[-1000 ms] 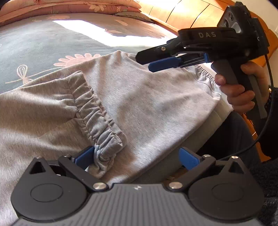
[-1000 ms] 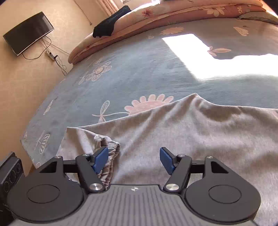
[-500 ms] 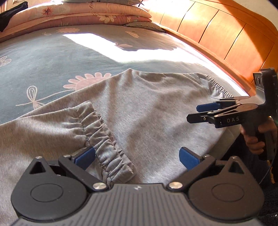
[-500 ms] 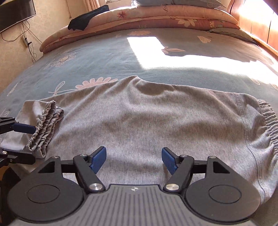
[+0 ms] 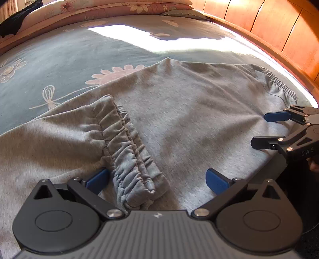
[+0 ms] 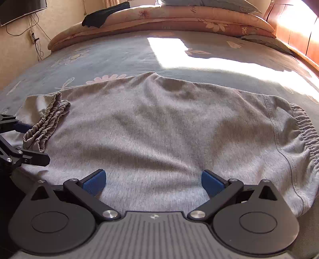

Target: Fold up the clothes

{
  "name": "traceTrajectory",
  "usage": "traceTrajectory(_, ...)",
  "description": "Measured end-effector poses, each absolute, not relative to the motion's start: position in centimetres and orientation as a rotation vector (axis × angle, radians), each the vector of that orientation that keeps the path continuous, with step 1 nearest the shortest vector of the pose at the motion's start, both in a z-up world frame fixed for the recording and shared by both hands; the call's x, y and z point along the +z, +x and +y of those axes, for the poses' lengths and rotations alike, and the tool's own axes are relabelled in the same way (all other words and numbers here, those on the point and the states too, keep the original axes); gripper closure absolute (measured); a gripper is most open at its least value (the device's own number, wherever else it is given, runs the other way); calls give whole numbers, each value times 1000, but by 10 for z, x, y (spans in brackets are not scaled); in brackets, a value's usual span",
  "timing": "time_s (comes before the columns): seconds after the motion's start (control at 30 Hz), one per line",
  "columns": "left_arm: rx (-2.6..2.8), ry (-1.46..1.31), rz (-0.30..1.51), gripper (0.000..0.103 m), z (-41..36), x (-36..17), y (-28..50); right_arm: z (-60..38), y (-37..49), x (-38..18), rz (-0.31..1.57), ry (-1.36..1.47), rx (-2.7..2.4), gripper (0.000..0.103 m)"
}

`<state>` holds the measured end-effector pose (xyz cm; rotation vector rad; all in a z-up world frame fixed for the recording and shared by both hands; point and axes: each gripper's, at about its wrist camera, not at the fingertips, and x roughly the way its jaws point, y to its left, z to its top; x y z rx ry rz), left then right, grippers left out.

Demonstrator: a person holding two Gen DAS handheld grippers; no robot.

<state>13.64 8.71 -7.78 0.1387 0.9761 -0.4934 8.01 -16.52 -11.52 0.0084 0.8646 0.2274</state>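
Grey sweatpants (image 5: pixel 189 111) lie folded on the blue flowered bedsheet (image 5: pixel 59 55). Their gathered cuffs (image 5: pixel 127 153) rest on top of the fabric at the near left, and the elastic waistband (image 6: pixel 307 131) is at the right. My left gripper (image 5: pixel 157 179) is open. The cuffs lie between its jaws next to the left pad (image 5: pixel 97 180), not pinched. My right gripper (image 6: pixel 153 183) hovers low over the near edge of the sweatpants. Its jaws are opening, with flat fabric under them and nothing gripped. Each gripper shows in the other's view: the right gripper (image 5: pixel 269 129) and the left gripper (image 6: pixel 30 141).
Folded floral quilts (image 6: pixel 179 18) and a black garment (image 6: pixel 103 14) lie at the bed's far end. A wooden headboard (image 5: pixel 269 25) runs along the right side. A wall TV (image 6: pixel 22 8) with cables hangs on the left. A bright sun patch (image 6: pixel 179 53) falls beyond the sweatpants.
The right gripper came down from above the sweatpants to their near right edge, and its jaws spread wider. The left gripper stays open by the cuffs, which now lie flatter.
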Motion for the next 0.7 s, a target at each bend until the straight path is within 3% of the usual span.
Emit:
traceTrajectory(0.3, -478, 104, 982, 1, 90, -74, 136, -157, 75, -119, 827, -54, 193, 0)
traceTrajectory(0.47, -451, 95, 875, 1, 108, -46, 116, -163, 78, -90, 735, 7, 218, 0)
traceTrajectory(0.7, -315, 93, 815, 1, 138, -27, 95, -158, 169, -66, 698, 93, 364, 0)
